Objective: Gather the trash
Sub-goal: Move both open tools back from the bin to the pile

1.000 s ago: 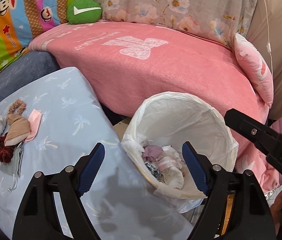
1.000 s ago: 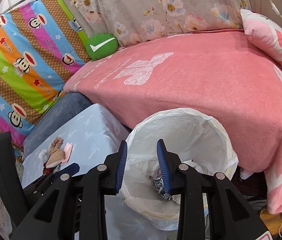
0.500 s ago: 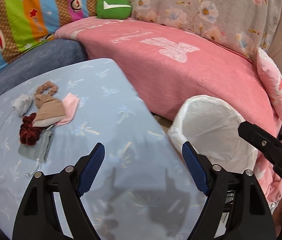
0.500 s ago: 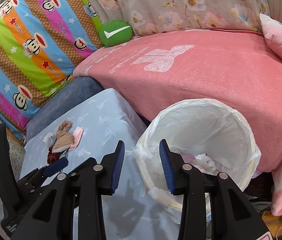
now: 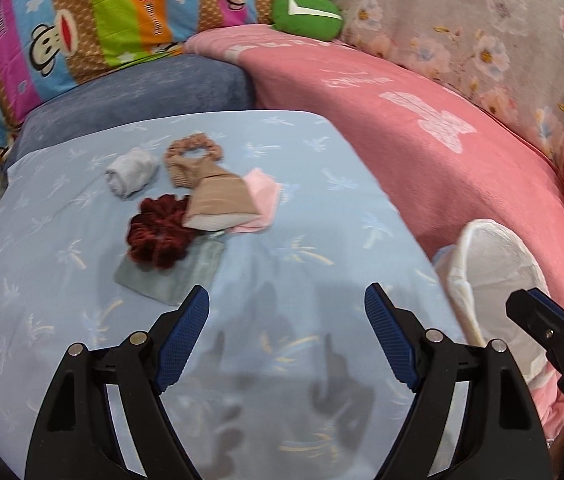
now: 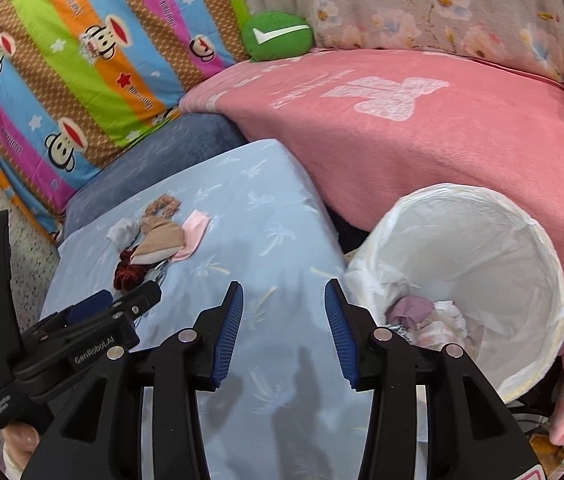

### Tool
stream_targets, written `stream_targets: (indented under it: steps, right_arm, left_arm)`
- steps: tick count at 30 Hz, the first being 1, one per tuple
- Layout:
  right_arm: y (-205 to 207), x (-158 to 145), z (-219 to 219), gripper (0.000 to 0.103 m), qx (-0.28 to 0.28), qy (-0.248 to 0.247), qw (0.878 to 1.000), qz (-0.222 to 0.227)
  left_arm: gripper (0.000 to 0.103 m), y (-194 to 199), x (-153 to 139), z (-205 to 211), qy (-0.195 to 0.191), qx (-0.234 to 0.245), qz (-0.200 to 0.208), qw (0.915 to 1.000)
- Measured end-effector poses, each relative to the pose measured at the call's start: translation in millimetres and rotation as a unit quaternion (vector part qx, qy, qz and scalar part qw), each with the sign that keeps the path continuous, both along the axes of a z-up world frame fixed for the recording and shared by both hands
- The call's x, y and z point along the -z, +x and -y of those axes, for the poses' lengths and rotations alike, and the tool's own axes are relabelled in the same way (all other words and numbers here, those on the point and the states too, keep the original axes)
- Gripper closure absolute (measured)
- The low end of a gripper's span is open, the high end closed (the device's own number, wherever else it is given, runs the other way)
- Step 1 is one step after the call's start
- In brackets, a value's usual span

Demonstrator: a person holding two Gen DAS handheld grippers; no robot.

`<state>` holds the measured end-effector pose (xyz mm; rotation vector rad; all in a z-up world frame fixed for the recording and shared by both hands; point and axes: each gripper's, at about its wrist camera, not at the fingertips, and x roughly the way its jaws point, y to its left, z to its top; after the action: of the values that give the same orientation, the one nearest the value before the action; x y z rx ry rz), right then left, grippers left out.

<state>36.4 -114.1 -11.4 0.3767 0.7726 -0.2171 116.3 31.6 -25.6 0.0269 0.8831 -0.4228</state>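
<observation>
So the little pile of trash sat on the left part of the light blue tabletop [image 5: 82, 320]: a rolled white cloth [image 5: 132, 173], a tan scrunchie [image 5: 194, 151], a dark red scrunchie [image 5: 160, 232] lying on a grey pouch [image 5: 186, 276], a beige folded piece [image 5: 220, 202] and a pink one [image 5: 264, 196] tucked against it. The left gripper [image 5: 286, 312] hovered just short of the pile, jaws wide apart, nothing in them. Right gripper [image 6: 284, 312] had its jaws parted too, also empty, over the tabletop. Off the right edge stood the white-lined trash bin [image 6: 522, 216] with some scraps at the bottom, next to the pink blanket [image 6: 422, 132].
</observation>
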Motion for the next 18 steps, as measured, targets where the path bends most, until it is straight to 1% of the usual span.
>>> stream_targets:
  steps: [4,7,11,18]
  right_arm:
    - [16,5,-21,0.059,-0.023,-0.004,1.000,-0.009]
    - [29,9,-36,0.056,-0.039,-0.008,0.999,-0.015]
    - [47,16,-53,0.055,-0.059,-0.013,0.998,-0.025]
    - [85,30,-79,0.054,-0.085,-0.022,0.995,-0.040]
  left_arm:
    - [0.025,14,6,-25,0.003,-0.026,-0.006,0.9996]
    - [0.025,26,12,-44,0.002,-0.047,-0.014,0.9988]
    - [0.025,44,19,-67,0.000,-0.072,-0.027,0.9970]
    - [0.025,77,30,-93,-0.027,-0.096,-0.054,0.9936]
